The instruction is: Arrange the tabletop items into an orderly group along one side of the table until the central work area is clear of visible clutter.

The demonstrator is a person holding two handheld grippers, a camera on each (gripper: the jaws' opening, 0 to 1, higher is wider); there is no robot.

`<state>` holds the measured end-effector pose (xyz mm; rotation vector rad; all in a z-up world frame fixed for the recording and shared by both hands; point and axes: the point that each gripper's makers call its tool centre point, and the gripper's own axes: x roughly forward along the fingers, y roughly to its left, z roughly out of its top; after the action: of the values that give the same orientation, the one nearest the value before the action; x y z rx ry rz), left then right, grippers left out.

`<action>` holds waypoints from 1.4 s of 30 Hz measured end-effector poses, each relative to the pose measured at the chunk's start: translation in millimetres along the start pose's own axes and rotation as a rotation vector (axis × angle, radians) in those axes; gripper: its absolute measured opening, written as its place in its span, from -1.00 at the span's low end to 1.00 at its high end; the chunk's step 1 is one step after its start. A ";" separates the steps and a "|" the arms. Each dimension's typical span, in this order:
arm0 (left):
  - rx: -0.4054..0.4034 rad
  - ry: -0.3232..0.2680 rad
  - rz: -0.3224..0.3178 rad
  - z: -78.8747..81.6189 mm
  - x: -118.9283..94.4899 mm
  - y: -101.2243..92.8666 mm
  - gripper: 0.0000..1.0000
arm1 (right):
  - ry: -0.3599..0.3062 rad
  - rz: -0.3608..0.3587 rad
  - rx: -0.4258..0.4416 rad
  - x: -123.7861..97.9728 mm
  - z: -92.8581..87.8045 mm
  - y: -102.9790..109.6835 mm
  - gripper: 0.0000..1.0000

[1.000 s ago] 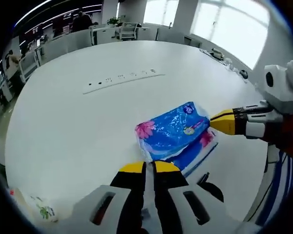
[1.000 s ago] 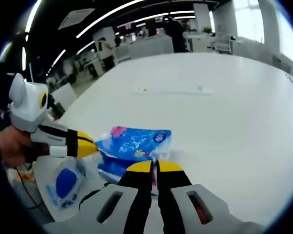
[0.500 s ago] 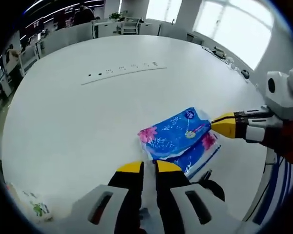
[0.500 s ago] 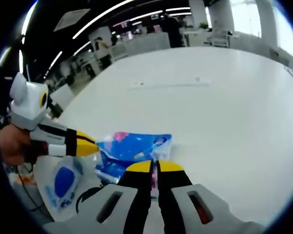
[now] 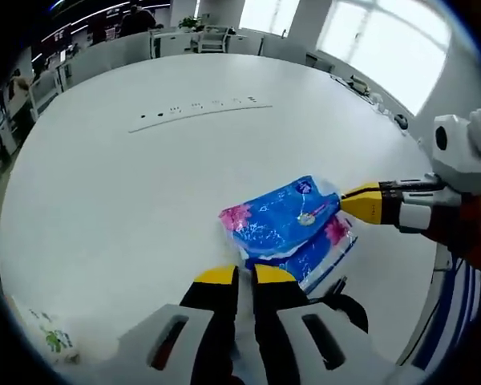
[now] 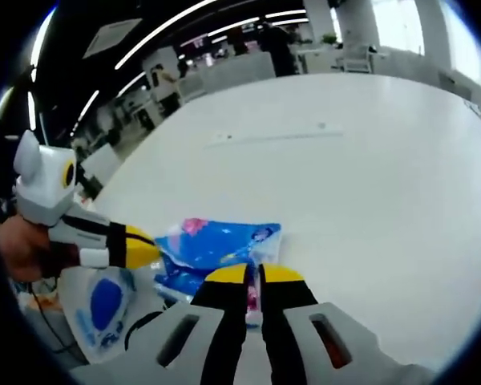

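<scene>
In the left gripper view we look down our own left gripper [image 5: 245, 277], whose yellow-tipped jaws stand almost together, pinching the near edge of the upper blue tissue pack [image 5: 279, 217]; the part of the wrapper between the tips is hidden by them. That pack, printed with pink flowers, lies on top of a second blue pack [image 5: 325, 253], of which we can make out just one strip past the upper one's edge. Both sit on the white table [image 5: 128, 184], close to its near edge. The right gripper [image 5: 353, 202] comes in from the right with its yellow tip at the far corner of the upper pack; from this side we cannot tell whether its jaws are parted. There is a small round label on the wrapper, but its writing is too small to read. A flowered white pack [image 5: 48, 337] is cut off at the lower left. A long strip of sockets [image 5: 199, 113] is set into the tabletop farther off.

In the right gripper view the right gripper's [image 6: 254, 275] jaws are closed on the edge of the upper blue tissue pack [image 6: 220, 243], with a sliver of wrapper showing between them. The left gripper [image 6: 148, 249] touches the pack's opposite end. A white pack with a blue oval [image 6: 104, 309] lies partly cut off at the lower left; its print is blurred and unreadable.
</scene>
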<state>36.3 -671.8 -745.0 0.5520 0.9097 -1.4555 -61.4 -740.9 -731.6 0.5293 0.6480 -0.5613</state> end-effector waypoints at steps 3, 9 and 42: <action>-0.001 -0.002 0.004 1.5 1.2 1.1 -0.95 | -0.004 -0.001 0.007 -0.1 0.3 -1.6 -0.92; -0.024 -0.011 0.003 3.4 2.8 1.4 -0.94 | -0.014 0.002 0.025 -0.4 0.7 -4.9 -0.90; 0.004 0.041 -0.008 -17.7 -4.8 -10.6 -0.84 | 0.013 0.004 0.016 -11.0 -13.5 2.2 -0.86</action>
<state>23.1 -655.7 -749.1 0.5836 0.9429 -1.4577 -72.8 -727.6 -732.7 0.5497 0.6549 -0.5606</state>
